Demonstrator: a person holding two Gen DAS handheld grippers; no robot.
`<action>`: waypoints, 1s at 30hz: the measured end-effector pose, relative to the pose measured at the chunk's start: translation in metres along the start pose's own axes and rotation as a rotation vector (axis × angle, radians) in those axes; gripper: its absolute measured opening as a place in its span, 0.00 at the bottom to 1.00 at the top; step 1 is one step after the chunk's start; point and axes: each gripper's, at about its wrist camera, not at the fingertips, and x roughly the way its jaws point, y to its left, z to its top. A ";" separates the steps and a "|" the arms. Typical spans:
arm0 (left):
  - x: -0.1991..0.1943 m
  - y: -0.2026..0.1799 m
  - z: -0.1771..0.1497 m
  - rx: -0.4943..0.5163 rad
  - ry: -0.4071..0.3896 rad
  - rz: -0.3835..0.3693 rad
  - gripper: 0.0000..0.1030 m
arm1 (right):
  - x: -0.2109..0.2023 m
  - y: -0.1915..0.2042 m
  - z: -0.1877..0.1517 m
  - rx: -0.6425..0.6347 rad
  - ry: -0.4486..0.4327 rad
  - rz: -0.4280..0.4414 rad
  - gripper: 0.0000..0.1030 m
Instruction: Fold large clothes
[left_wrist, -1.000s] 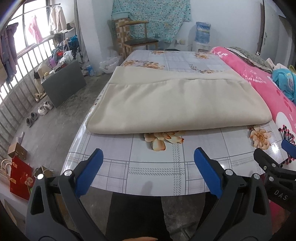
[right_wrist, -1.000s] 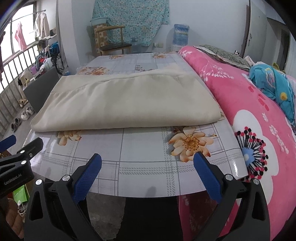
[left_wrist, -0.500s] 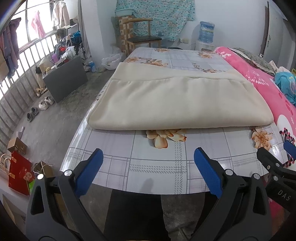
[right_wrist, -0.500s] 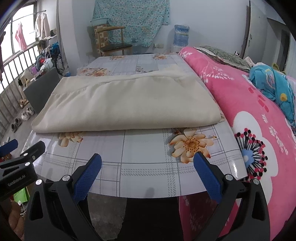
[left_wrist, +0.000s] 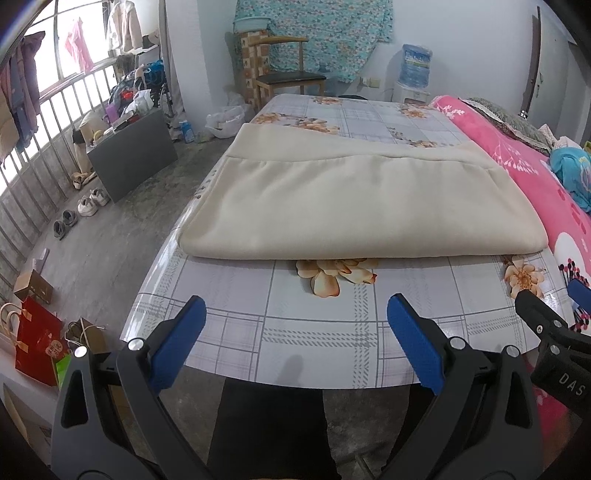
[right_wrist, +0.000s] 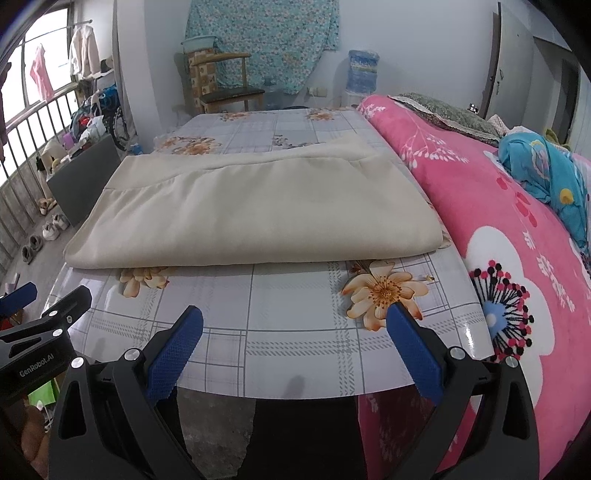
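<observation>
Cloth (left_wrist: 354, 206): folded, well ahead of both grippers.
Left gripper (left_wrist: 293, 314): fingers spread, empty.
Right gripper (right_wrist: 293, 325): same.
Tip: pinch near corners evenly.

Black plastic grippers, blue-padded fingers (left_wrist: 177, 339), silver screws, dark trousers (left_wrist: 269, 428).

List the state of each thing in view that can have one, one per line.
Left gripper: open, empty, held back at the table's near edge.
Right gripper: open, empty, held back beside the left one.
Cream garment: folded flat, lying across the table, untouched.
Table: covered by a glossy floral cloth.
Wooden chair: upright, nobody on it.
</observation>
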 end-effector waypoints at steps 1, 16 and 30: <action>0.000 0.000 0.000 -0.001 0.000 -0.001 0.92 | 0.000 0.000 0.000 0.000 0.001 -0.001 0.94; 0.001 0.002 -0.001 -0.001 0.001 0.001 0.92 | 0.001 0.000 0.002 0.004 0.002 -0.003 0.94; 0.002 0.003 -0.001 0.001 0.000 -0.001 0.92 | 0.000 0.000 0.006 0.009 -0.004 -0.009 0.94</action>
